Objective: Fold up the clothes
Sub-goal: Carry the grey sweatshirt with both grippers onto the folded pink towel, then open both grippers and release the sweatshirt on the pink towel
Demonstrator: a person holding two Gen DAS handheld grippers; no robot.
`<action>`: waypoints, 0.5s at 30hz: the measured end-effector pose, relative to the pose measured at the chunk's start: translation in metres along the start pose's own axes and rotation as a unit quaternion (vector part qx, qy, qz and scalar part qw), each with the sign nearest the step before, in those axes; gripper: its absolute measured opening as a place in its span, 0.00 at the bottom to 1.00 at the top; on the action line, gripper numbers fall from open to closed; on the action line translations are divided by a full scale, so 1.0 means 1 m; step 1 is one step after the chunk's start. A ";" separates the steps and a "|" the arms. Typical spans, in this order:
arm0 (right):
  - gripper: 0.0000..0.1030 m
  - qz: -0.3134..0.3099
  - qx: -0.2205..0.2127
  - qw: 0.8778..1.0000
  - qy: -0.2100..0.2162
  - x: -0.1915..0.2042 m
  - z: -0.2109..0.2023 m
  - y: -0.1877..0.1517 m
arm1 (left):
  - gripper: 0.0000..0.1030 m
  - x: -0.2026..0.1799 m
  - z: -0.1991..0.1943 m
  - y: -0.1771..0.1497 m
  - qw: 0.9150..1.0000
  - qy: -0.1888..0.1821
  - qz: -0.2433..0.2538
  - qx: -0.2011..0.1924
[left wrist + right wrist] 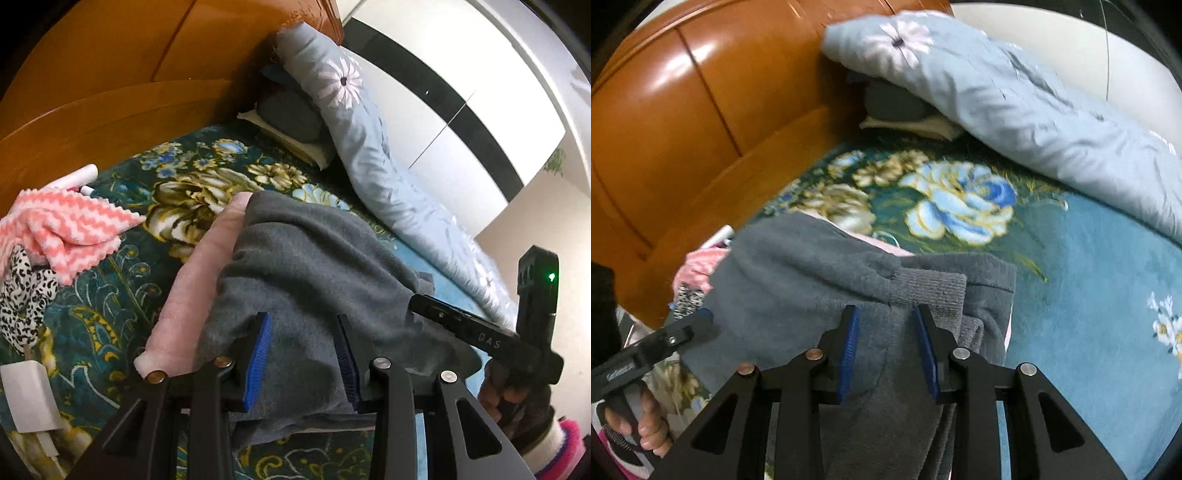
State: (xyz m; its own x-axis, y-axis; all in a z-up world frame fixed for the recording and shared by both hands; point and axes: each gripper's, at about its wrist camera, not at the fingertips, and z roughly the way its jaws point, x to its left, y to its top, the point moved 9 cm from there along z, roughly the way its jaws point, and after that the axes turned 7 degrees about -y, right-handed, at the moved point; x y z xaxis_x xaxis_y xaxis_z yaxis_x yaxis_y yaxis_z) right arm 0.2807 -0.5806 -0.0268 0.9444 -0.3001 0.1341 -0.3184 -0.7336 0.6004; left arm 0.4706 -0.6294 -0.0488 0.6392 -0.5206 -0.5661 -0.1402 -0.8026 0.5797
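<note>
A grey fleece garment with a pink lining (310,258) lies part-folded on the floral bed cover (122,306). My left gripper (304,319) has grey cloth bunched between its blue pads, jaws held apart by the fabric. My right gripper (888,314) grips the same grey garment (812,280) at its ribbed cuff (931,286). The right gripper's body shows at the right of the left wrist view (480,332); the left gripper shows at the lower left of the right wrist view (657,343).
A wooden headboard (110,92) rises behind the bed. A light blue flowered quilt (369,147) lies along the far side over pillows (291,118). A pink zigzag cloth (66,229), a leopard-print item (22,295) and a white charger (29,398) lie at left.
</note>
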 end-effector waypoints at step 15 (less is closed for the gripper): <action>0.33 0.015 -0.008 0.999 0.046 -0.007 -0.067 -0.065 | 0.49 -0.013 -0.005 -0.004 0.998 0.023 0.055 -0.023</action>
State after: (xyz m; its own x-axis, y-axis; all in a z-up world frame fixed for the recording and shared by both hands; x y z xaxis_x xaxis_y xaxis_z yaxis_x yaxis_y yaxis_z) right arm 0.3003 -0.4902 -0.0138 0.9379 -0.2640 0.2249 -0.3468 -0.7151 0.6069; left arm 0.4669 -0.6182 -0.0407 0.6563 -0.5905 -0.4697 -0.1776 -0.7259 0.6645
